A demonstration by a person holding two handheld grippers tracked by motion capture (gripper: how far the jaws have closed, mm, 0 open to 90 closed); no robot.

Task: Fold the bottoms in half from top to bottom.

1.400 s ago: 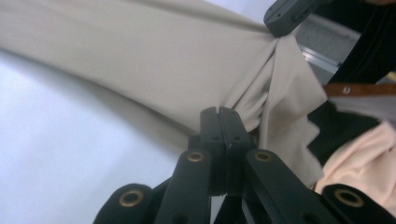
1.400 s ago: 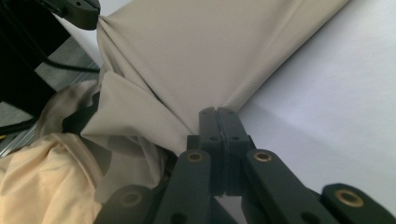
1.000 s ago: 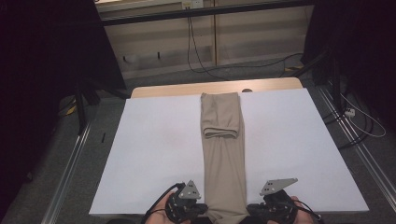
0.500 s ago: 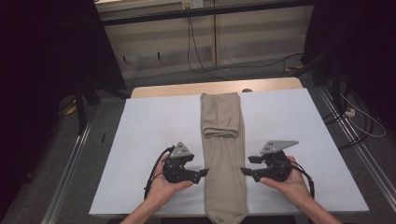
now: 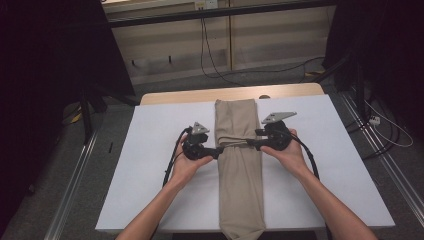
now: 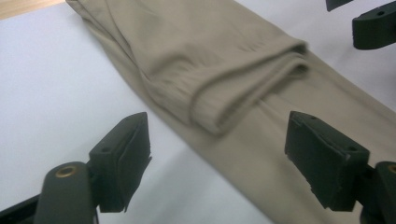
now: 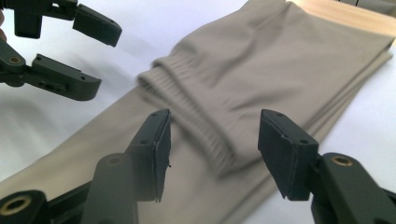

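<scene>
Between the two grippers lies a pair of beige trousers [image 5: 239,165], folded lengthwise into a long strip with its far end doubled back, so that a ribbed cuff [image 6: 219,109] sits just ahead of the fingertips. The left gripper [image 5: 219,150] comes at the strip from one long edge and the right gripper [image 5: 250,144] from the other; both have just been opening their jaws and now stand wide, with nothing pinched, the cloth lying under and between the pads [image 7: 154,149] but not pressed by them. The fabric looks light, soft and limp, so it should sag and slide if lifted at one point; the thicker ribbed cuff edge directly in front of each gripper's fingers seems the firmest place to pinch. Under the fingers is a white sheet [image 5: 160,150] over a pale wooden table [image 5: 170,96], and beyond the fingertips are a dim floor, loose cables [image 5: 210,55] and a light panelled wall [image 5: 165,35].
</scene>
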